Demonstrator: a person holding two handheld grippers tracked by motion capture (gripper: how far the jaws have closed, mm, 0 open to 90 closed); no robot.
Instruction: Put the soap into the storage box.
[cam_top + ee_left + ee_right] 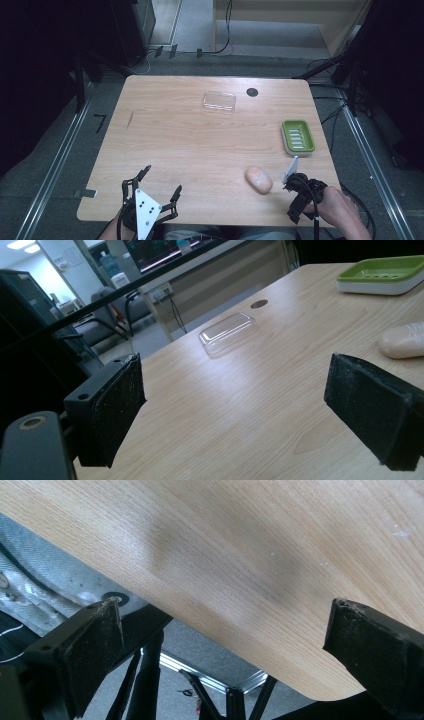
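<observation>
Left tongs (161, 186) spread, low over table (200, 145), right tongs (295, 182) spread beside soap (258, 179)

Soap (258, 179) on table (190, 145) just left of right gripper (295, 181), dish (298, 136) behind, lid (219, 101) far centre

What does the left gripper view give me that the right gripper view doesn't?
Left gripper view: the soap bar, the green soap dish, the clear plastic lid and the dark round spot on the tabletop, seen past the open left gripper.
Right gripper view: the table's rounded corner, with floor and metal frame below, past the open right gripper.
Both: bare wooden table, nothing between the jaws.
</observation>
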